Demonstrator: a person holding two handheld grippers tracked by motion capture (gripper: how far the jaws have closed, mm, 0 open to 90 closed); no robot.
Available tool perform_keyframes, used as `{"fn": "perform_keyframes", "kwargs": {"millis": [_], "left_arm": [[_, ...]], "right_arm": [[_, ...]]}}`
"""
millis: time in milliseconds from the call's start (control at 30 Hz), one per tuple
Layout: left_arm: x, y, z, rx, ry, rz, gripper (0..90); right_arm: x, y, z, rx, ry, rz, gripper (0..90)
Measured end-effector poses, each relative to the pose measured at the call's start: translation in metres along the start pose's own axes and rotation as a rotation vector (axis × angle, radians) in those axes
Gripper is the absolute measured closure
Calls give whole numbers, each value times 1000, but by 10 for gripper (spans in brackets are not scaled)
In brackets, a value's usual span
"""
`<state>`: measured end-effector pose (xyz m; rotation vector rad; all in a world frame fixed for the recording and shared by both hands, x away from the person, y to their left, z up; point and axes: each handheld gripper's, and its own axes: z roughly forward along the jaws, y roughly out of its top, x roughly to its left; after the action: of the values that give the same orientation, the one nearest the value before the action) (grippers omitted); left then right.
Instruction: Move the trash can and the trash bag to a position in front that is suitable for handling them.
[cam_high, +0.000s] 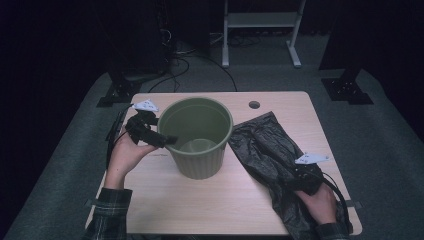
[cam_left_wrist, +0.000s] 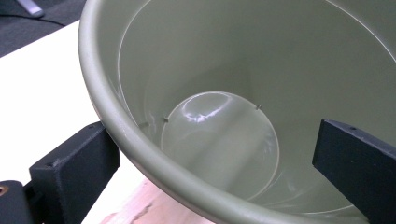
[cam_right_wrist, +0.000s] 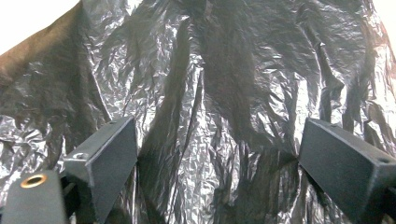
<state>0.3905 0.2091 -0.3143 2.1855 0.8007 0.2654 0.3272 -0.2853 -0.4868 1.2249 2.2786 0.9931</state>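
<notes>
1. While my left gripper (cam_high: 167, 141) hangs at the near-left rim of the green plastic bin (cam_high: 197, 137), its jaws are spread, one outside the wall and one inside, straddling the rim without pressing on it.
2. The bin stands upright at the middle of the tabletop (cam_high: 200, 200); it is a muted olive green with a rolled lip, a ribbed outer wall, and a smooth, glossy, round floor with nothing in it.
3. My right gripper (cam_right_wrist: 217, 168) sits low over the black bin bag (cam_high: 267, 150), jaws spread wide, with crinkled film under and between them; I can't tell whether the pads touch it.
4. The bag lies flattened and creased on the right side of the tabletop, its upper left edge just beside the bin's wall.
5. A round cable hole (cam_high: 254, 105) sits at the far edge, behind the bin and the bag.
6. Beyond the tabletop stands a white frame (cam_high: 260, 30) on grey carpet.
</notes>
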Motion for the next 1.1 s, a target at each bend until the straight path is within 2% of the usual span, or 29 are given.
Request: {"fn": "perform_keyframes", "kwargs": {"millis": [233, 467, 867, 967, 1100], "left_arm": [[-23, -1, 2, 1, -40, 31, 0], [-38, -4, 2, -11, -69, 48, 0], [-57, -9, -1, -4, -85, 67, 0], [-58, -10, -2, -1, -83, 70, 0], [-54, -9, -8, -48, -67, 71, 0]], "right_arm": [[0, 0, 0, 0, 0, -1, 106], [0, 0, 0, 0, -1, -1, 106], [0, 0, 0, 1, -1, 0, 106], [0, 0, 0, 0, -1, 0, 106], [0, 0, 0, 1, -1, 1, 106]]}}
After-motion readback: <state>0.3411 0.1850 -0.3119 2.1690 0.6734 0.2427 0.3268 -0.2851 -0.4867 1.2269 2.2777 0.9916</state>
